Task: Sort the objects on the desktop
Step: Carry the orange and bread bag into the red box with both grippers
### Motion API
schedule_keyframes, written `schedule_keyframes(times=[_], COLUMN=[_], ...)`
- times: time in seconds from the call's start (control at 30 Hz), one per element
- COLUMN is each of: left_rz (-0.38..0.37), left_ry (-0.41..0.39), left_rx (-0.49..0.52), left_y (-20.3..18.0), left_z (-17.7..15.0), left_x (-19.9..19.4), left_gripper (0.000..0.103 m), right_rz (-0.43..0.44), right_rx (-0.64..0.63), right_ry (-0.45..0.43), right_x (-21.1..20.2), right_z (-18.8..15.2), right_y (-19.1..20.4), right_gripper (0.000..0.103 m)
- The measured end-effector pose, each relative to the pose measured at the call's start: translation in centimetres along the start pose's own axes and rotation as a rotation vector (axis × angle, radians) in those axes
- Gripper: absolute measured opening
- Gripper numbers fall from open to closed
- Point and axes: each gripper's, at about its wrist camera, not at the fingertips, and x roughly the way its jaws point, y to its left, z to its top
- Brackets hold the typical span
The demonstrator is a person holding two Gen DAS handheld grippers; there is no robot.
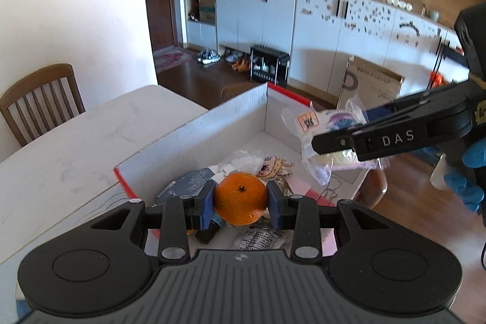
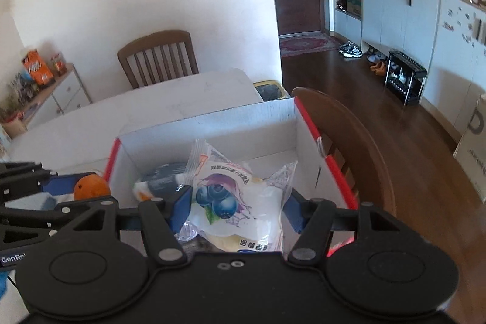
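Table point(image 1: 76, 148), box point(image 1: 194, 129), chair point(image 2: 158, 56) behind.

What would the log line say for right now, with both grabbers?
left gripper: shut on orange | right gripper: shut on snack bag | both above open box | nothing dropped yet

The tangerine point(image 1: 240, 199) was bright orange with a dark stem dot, set between blue pads point(image 1: 207, 204) on the black left gripper point(image 1: 240, 204). The right gripper point(image 2: 235, 207), also black with blue pads, bore a clear snack packet point(image 2: 235, 202) printed with dark blueberries, a purple splash and a green leaf over a pale yellow filling. The cardboard box point(image 2: 209, 126) was white inside with red edges. The table point(image 1: 76, 148) was white with faint grey veining.
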Motion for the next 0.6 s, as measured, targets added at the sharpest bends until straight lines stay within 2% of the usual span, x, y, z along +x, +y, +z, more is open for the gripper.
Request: schedule_keyframes(times=[0.6], left_rz=[0.012], left_ry=[0.205], left_rx=[0.02], left_y=[-0.5], left_z=[-0.4], left_x=[6.9], left_gripper=[0.035], right_rz=[-0.019], right_rx=[-0.136], right_ry=[0.142], right_x=[7.6], right_z=[0.3], right_y=[-1.0], right_gripper=[0.062])
